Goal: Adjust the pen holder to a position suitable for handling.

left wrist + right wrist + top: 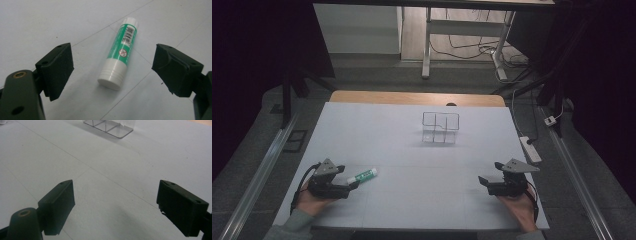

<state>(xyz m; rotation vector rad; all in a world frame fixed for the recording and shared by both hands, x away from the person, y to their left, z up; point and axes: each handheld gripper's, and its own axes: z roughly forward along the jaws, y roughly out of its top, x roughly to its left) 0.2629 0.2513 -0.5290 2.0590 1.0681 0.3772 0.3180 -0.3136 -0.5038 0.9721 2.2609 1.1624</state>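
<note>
A green and white glue stick (362, 175) lies on its side on the white table top (412, 150), at the front left. My left gripper (353, 182) rests just left of it, open, its tips close to the stick's near end. In the left gripper view the glue stick (119, 53) lies ahead between the wide-apart jaws, cap end toward me, untouched by either pad. My right gripper (484, 181) sits at the front right, open, with bare table between its jaws in the right gripper view (115, 205).
A clear plastic box with compartments (440, 127) stands at the middle back of the table, and its base (110, 126) shows far ahead in the right gripper view. A power strip (530, 149) lies on the floor by the table's right edge.
</note>
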